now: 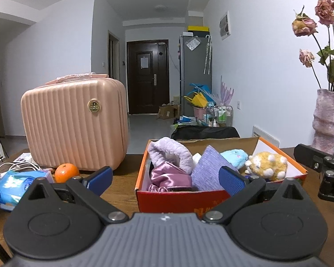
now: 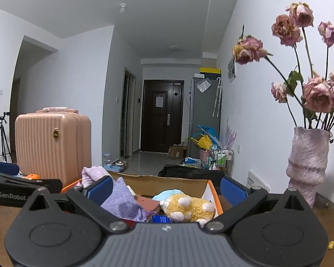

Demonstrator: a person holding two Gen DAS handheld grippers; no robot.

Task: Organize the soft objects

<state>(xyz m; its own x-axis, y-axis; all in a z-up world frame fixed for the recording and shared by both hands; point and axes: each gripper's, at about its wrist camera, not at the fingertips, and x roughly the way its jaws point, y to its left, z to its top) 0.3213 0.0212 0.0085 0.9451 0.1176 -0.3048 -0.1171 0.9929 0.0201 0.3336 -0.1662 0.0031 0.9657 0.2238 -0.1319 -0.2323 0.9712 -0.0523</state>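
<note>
Left gripper (image 1: 165, 178): jaws wide apart, holding nothing, hovering just in front of the box's near wall.
Right gripper (image 2: 165, 190): jaws also wide apart and empty, poised over the box's right part, above the yellow plush.
Box (image 1: 178, 197): red-and-orange carton, lid open, on the wooden table (image 1: 120, 187); all the soft things I can see lie inside it.
Satin cloth (image 1: 169, 176): pink, crumpled at the near left of the box.
Purple cloth (image 1: 208, 169): flat piece leaning upright in the middle, beside the satin.
Fluffy item (image 1: 169, 152): lilac, arched over the satin at the back left.
Yellow plush (image 1: 268, 163): white-spotted, in the right part of the box, touching the blue plush.
Blue plush (image 1: 235, 156): light blue, just behind the yellow one.
Tissue pack (image 1: 15, 183): blue, at the table's left edge.
Orange (image 1: 66, 172): between the tissue pack and the case, near both.
Case (image 1: 75, 122): pink ribbed hard shell, upright left of the box, apart from it.
Vase (image 1: 328, 120): mauve, at the far right, holding dried roses (image 1: 322, 13).
Door (image 1: 148, 76): dark, shut, down the hallway.
</note>
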